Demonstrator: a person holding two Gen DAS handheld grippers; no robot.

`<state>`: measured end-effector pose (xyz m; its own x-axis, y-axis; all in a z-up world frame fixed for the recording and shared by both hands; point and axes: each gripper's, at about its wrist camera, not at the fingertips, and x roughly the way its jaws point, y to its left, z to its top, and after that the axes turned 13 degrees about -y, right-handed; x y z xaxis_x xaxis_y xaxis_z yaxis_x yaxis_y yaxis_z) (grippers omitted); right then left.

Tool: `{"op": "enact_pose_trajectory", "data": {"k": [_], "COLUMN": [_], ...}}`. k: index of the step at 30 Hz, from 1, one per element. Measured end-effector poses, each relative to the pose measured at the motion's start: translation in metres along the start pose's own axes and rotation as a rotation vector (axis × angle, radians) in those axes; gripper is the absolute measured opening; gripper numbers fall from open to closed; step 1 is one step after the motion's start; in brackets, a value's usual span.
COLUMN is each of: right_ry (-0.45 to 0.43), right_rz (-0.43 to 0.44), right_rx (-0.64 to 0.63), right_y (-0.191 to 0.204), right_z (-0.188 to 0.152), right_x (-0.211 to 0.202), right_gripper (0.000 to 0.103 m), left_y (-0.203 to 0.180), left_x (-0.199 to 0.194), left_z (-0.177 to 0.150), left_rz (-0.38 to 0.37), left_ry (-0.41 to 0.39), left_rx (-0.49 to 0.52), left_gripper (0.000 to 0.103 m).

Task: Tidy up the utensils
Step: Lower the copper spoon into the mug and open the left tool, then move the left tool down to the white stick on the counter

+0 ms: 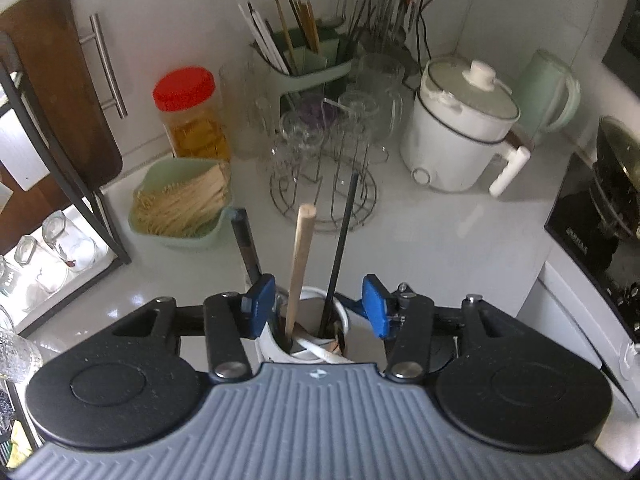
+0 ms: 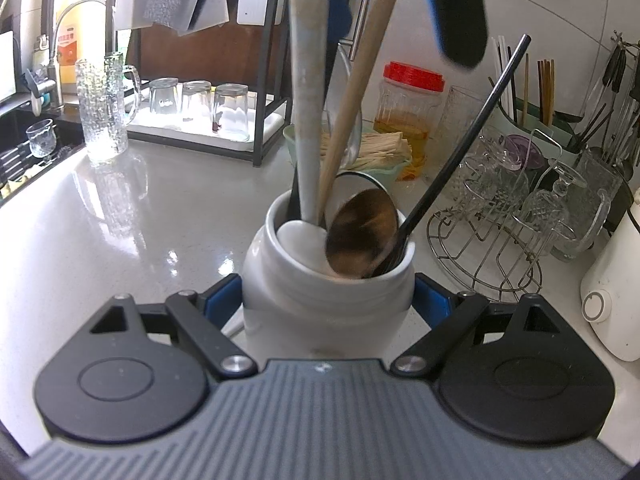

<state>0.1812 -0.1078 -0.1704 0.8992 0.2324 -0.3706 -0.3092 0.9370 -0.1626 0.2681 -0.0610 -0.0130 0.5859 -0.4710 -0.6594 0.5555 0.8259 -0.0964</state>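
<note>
The pale counter [image 2: 120, 216] carries everything and lies bare at 9 and 10 o'clock of the white ceramic crock [image 2: 328, 280] in the right wrist view. At 3 o'clock it is crowded: a wire glass rack [image 2: 484, 256] sits near, with a white electric pot [image 1: 460, 136] beyond it. A black dish rack [image 2: 208, 120] with upturned glasses stands at 11 o'clock, a green bowl of sticks [image 1: 180, 204] and a red-lidded jar [image 2: 408, 108] at 12 to 1 o'clock.

The crock holds the utensils and sits just ahead of the right tool [image 2: 328, 304], whose blue pads press its sides at 9 and 3 o'clock; that tool is clamped on the crock, steadying it.

The left tool [image 1: 316, 306] hangs above the crock's mouth, pointing steeply down, jaws at a middling gap with no pad on anything. Between them rise a wooden handle [image 1: 300, 264] and a thin black handle [image 1: 340, 248], both long axes running toward 12 o'clock, and a thicker dark handle [image 1: 246, 244] leans just outside the left pad. A metal ladle bowl [image 2: 362, 236] lies tilted in the mouth.

The left hand looks the nearer one for any placing or lifting. Its clear way out is straight up, since the leaning handles fan toward 12 and 1 o'clock and would likely catch a sideways sweep.
</note>
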Motion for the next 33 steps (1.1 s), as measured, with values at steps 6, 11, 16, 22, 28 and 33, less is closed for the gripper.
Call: {"op": "enact_pose_trajectory", "data": {"k": [6, 11, 16, 22, 28, 33], "right_ry": [-0.001, -0.002, -0.002, -0.001, -0.002, 0.004], "right_rz": [-0.002, -0.012, -0.024, -0.04, -0.058, -0.088], "right_rx": [0.004, 0.01, 0.019, 0.032, 0.047, 0.072], "right_y": [0.0, 0.0, 0.001, 0.002, 0.001, -0.005], "right_z": [0.0, 0.0, 0.0, 0.0, -0.001, -0.003], "right_x": [0.0, 0.0, -0.001, -0.002, -0.003, -0.007], "right_gripper": [0.092, 0.092, 0.092, 0.092, 0.092, 0.092], "left_y": [0.001, 0.002, 0.018, 0.037, 0.056, 0.075], "left_x": [-0.022, -0.043, -0.059, -0.078, -0.084, -0.076], "left_z": [0.004, 0.004, -0.003, -0.016, -0.031, -0.05], "left_rz": [0.008, 0.047, 0.069, 0.109, 0.16, 0.213], "left_ry": [-0.099, -0.185, -0.231, -0.268, -0.276, -0.252], "left_rx": [-0.018, -0.006, -0.073, -0.132, -0.178, -0.226], "left_gripper": [0.055, 0.062, 0.063, 0.063, 0.064, 0.065]}}
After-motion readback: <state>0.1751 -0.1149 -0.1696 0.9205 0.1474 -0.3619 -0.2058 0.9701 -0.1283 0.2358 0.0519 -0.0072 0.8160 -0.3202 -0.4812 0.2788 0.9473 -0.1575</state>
